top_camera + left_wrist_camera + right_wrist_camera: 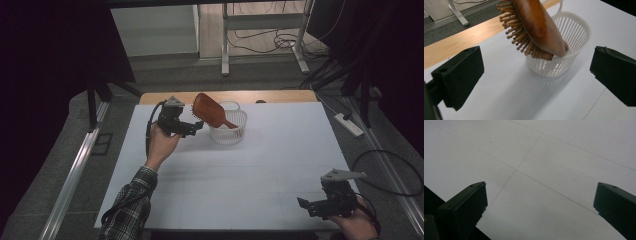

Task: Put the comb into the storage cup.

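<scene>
A brown wooden paddle hairbrush [210,110] [536,27] leans in a small white slotted basket [229,131] [571,35], handle down inside and head sticking up over the left rim, bristles facing the left. My left gripper [198,127] [536,80] is just left of the basket, open, its jaws wide apart with nothing between them. My right gripper [306,205] [539,205] is near the table's front right corner, open over bare white surface.
The white table top [280,160] has a wooden strip [270,96] along its far edge. Beyond it are desk legs [225,55], cables on the floor and a power strip [349,124] at the right.
</scene>
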Tool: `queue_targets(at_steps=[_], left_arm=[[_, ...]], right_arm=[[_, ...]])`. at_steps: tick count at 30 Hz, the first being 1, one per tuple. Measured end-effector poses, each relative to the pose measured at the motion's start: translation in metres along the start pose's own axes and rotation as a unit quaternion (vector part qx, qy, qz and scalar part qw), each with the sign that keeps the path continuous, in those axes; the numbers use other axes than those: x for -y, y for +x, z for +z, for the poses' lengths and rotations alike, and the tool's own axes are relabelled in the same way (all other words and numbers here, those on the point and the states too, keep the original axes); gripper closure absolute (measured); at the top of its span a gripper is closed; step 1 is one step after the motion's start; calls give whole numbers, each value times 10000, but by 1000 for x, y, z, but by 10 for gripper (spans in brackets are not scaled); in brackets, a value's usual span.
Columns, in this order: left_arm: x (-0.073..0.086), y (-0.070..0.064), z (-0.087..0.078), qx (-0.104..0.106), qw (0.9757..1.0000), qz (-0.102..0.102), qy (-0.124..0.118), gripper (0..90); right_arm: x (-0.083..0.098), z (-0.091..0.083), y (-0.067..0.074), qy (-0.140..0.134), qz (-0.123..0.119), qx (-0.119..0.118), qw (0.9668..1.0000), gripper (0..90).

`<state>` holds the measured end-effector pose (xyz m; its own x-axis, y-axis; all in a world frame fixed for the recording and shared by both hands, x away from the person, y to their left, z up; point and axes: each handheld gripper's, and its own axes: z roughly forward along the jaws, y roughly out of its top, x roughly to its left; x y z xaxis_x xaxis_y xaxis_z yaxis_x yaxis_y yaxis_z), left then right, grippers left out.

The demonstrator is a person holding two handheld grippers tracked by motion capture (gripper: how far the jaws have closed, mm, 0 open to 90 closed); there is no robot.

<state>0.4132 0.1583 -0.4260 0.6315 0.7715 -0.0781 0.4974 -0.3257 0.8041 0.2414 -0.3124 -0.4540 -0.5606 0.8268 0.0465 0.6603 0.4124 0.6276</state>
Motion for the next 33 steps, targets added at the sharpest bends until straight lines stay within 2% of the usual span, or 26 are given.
queue_targets(at_steps=[7,11,22,33], left_arm=[[7,1,3,52,9999,6,94,7],[10,1,2,10,9999,89,132,7],[18,4,-5,317,9995,-52,-23,0],[25,-2,-15,337,9994,12,-56,0]], right_arm=[[0,-1,0,-29,-1,1,10000,0],[1,-2,0,-74,-19,13,10000,0],[1,-3,2,-122,-92,63,9999,0],[1,-3,3,-148,-115,87,9998,0]])
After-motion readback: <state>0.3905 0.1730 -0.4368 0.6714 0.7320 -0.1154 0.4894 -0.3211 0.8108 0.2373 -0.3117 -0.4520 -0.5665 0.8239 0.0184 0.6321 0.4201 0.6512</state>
